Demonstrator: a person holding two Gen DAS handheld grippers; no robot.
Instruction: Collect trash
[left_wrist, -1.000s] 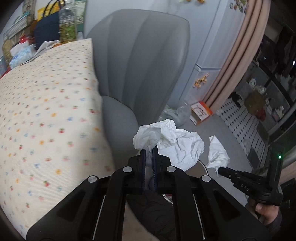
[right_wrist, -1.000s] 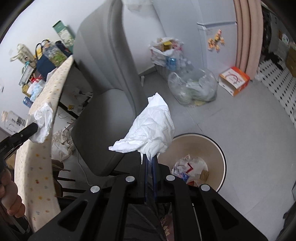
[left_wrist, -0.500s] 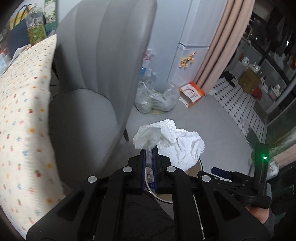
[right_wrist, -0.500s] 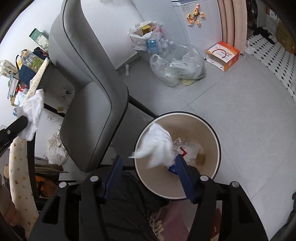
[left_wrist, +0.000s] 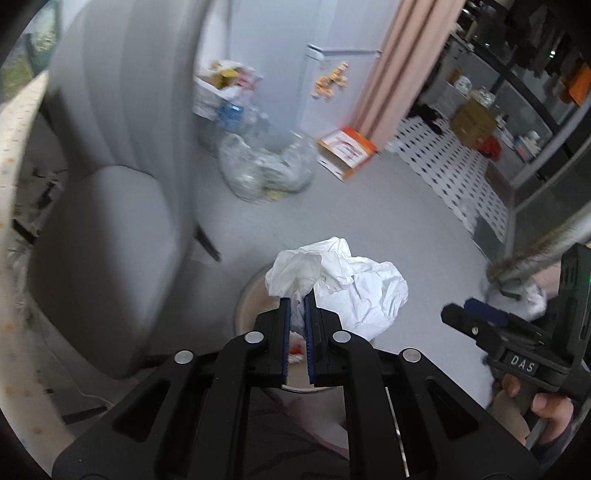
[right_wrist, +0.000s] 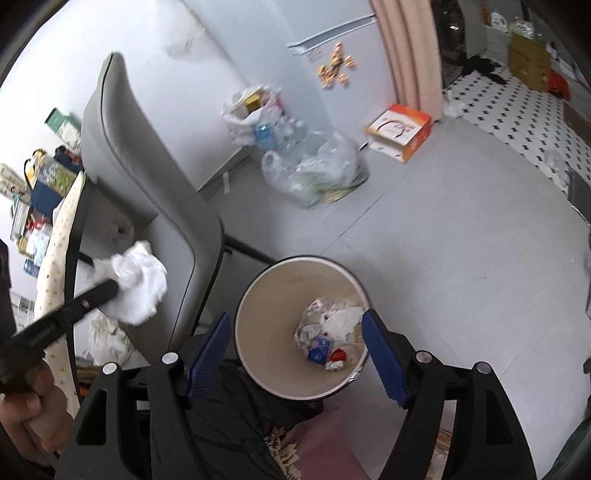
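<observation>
My left gripper (left_wrist: 297, 314) pinches a crumpled white tissue (left_wrist: 343, 284), which hides most of the round bin (right_wrist: 301, 328). My right gripper (right_wrist: 295, 354) is opening, empty, above blurred wrappers (right_wrist: 328, 338).

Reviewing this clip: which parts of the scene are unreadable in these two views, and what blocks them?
- Left wrist view: the bin is mostly hidden by the crumpled tissue and the left gripper shut on it; its contents barely show.
- Left wrist view: the grey chair and the clear plastic bag are motion-blurred.
- Right wrist view: print on the scraps in the bin is too small to read.
- Right wrist view: the bin's near rim is covered by the opening right gripper.
</observation>
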